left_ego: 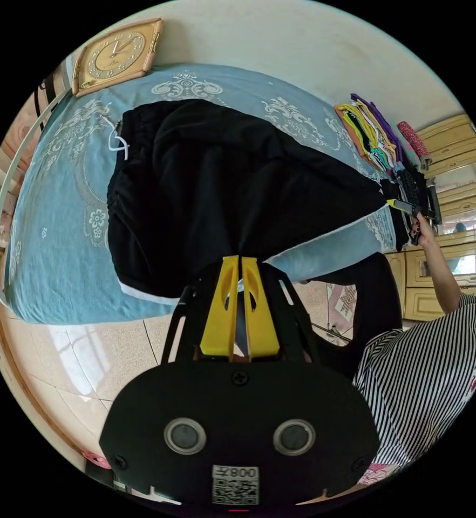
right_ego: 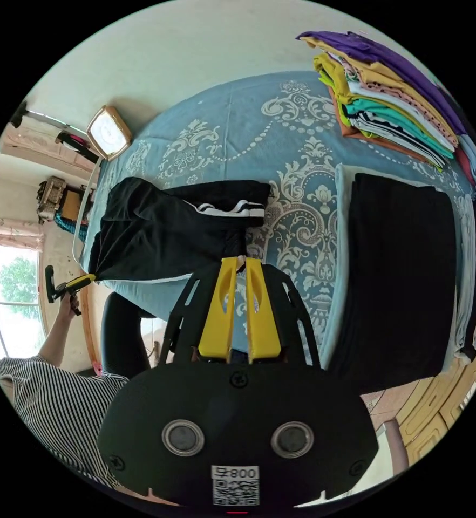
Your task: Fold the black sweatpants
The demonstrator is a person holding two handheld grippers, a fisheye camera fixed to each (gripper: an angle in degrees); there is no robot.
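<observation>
The black sweatpants (left_ego: 205,183) lie stretched across a blue patterned bedspread (left_ego: 60,216), white drawstring at the waist end. In the left gripper view my left gripper (left_ego: 240,260) has its yellow jaws shut on the near edge of the black cloth. The right gripper (left_ego: 402,206) shows far off at the right, pinching the other end. In the right gripper view the sweatpants (right_ego: 162,232) show white stripes near the cuffs, and my right gripper (right_ego: 240,261) is shut on their edge. The left gripper (right_ego: 79,281) holds the far corner at the left.
A stack of folded colourful clothes (right_ego: 389,102) sits on the bedspread (right_ego: 297,178), beside a folded black garment (right_ego: 405,270). A framed clock (left_ego: 116,54) leans at the wall. A person in a striped shirt (left_ego: 432,367) stands by a dark chair (left_ego: 378,307). Wooden cabinets (left_ego: 454,183) stand nearby.
</observation>
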